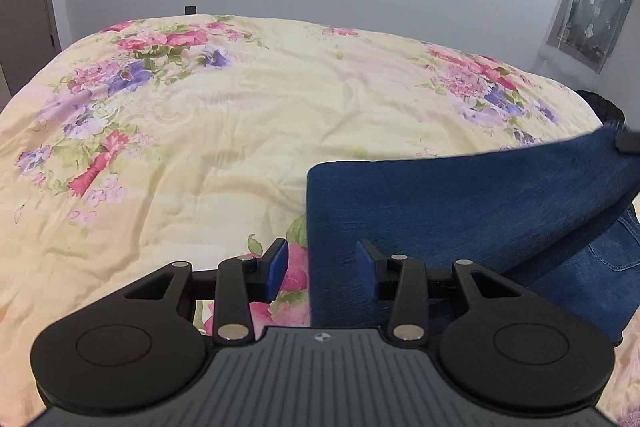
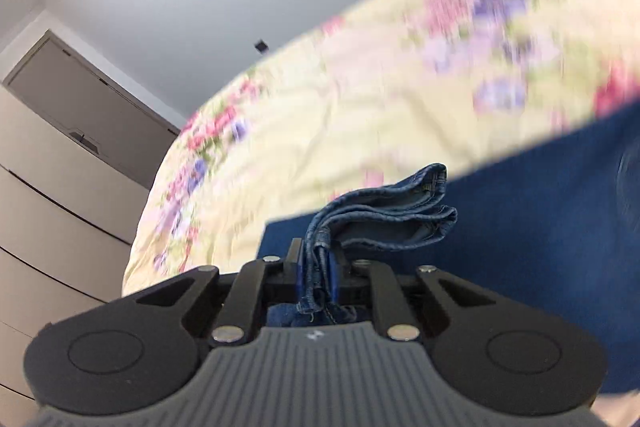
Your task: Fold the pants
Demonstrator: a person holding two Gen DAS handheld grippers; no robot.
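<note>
Right tongs are clamped on denim: a bunched hem of the pants, several layers stacked, pinched tight between the blue pads. In the left wrist view that same grip shows at the right edge of the picture, a dark finger on the raised corner of the cloth, with the leg sloping down from it towards the bed.

Left tongs stand about half open with nothing pinched. They sit over the near left corner of the pants; one pad is above the floral cover, the other above denim, and I can't tell whether either one touches.

Where are we in the fold? My read: partway. The pants lie on the bed's near right part, towards its near edge, and the left side of the denim is a clean, straight edge, which suggests the legs are already laid one over the other. A back pocket shows low on the right, so the seat end is down there and flat. The hem end is in the air.

Left to do, as I judge it: carry that hem across to the waist end, lay it down square, let go, and perhaps one more fold to finish. Nothing has been released yet.

The right wrist view is blurred, so finer detail of the cloth there is lost.
</note>
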